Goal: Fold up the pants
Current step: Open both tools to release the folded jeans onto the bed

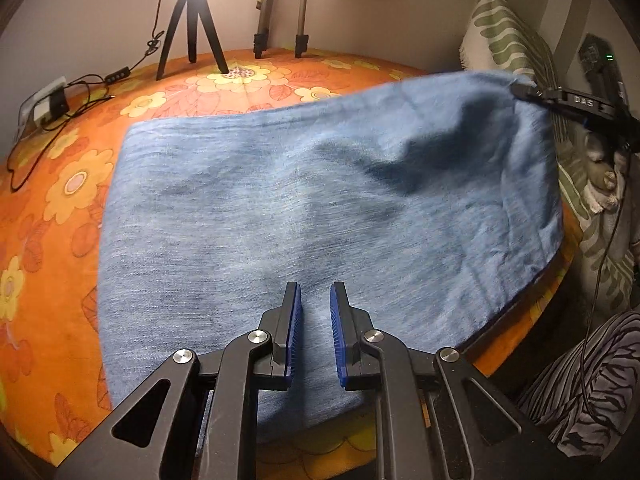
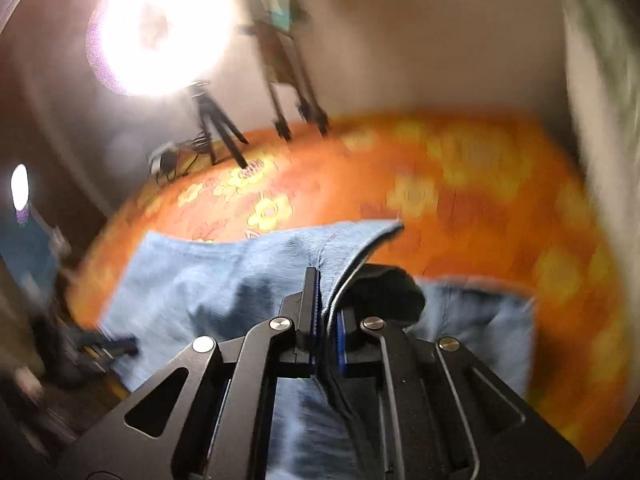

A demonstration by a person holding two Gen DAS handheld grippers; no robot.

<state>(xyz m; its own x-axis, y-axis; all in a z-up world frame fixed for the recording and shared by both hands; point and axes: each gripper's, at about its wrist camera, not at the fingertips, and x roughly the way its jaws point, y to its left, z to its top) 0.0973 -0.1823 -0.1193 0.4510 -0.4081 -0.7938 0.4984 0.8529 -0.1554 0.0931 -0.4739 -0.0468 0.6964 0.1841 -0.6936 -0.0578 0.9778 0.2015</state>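
Landmark: the orange flowered bedspread (image 1: 48,208), which carries every item below.

Far left, toward the wall: a white adapter (image 1: 46,106) with black cables (image 1: 84,88) lies at the bedspread's edge. Just to its right a small black tripod (image 1: 192,28) stands on the bedspread beneath a bright lamp (image 2: 160,28); further right are the legs of a second, silver tripod (image 1: 280,20).

Centre: the blue denim pants (image 1: 280,200) lie spread across the middle of the bedspread, flat along their left side and lifted clear of it at the far right corner.

Lower centre: the left gripper (image 1: 316,300) sits over the near edge of the pants. Its blue pads stand a narrow gap apart with denim showing between them; whether they pinch the cloth cannot be told.

Right: the right gripper (image 1: 520,90) clamps the raised corner of the pants above the bedspread's right edge. In its own blurred view the right gripper (image 2: 320,280) has its fingers pressed together on a fold of denim with a dark seam edge. A green-and-white patterned pillow (image 1: 504,28) stands behind that corner, and a striped sleeve (image 1: 588,384) shows at the bedspread's near right edge.
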